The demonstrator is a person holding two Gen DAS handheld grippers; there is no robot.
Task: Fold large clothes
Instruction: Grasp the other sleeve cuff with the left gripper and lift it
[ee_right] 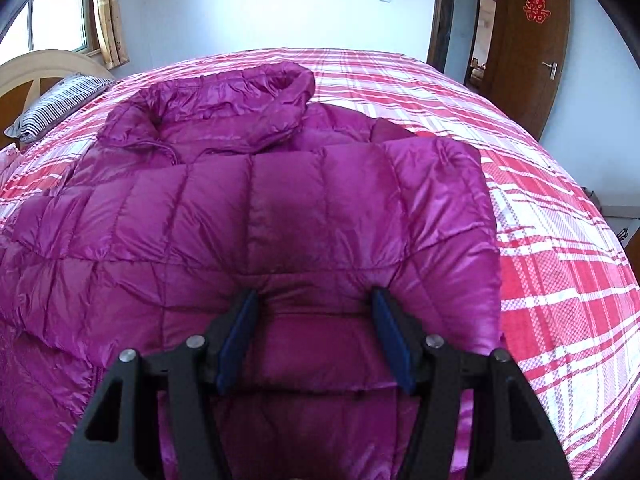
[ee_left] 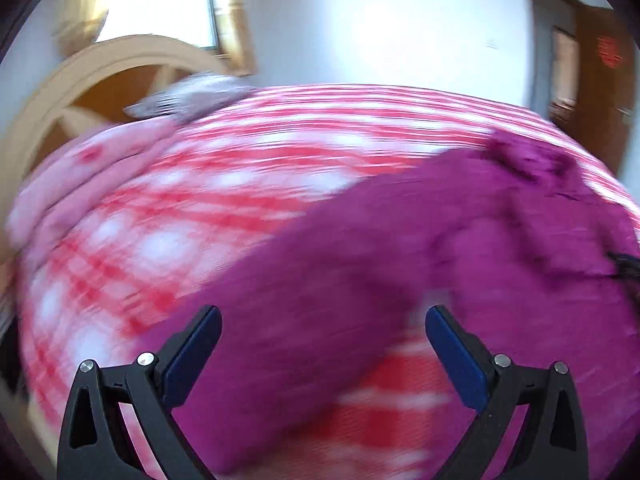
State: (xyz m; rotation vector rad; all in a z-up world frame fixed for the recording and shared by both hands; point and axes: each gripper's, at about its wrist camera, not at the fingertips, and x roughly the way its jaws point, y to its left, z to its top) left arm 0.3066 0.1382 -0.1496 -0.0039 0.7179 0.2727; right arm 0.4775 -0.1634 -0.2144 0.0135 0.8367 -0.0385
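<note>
A magenta quilted puffer jacket [ee_right: 248, 216] lies on a bed with a red and white plaid sheet [ee_right: 560, 280], its hood [ee_right: 240, 96] toward the far side. My right gripper [ee_right: 316, 300] has its jaws pressed into a puffy fold of the jacket, squeezing the fabric between the pads. In the blurred left wrist view, my left gripper [ee_left: 323, 320] is open wide above the jacket [ee_left: 360, 260], with a sleeve-like part running under it and nothing between its pads.
A striped pillow [ee_right: 56, 100] and a wooden headboard [ee_right: 36, 68] are at the far left. A pink folded blanket [ee_left: 80, 184] lies at the left. A brown door [ee_right: 532, 40] stands at the far right.
</note>
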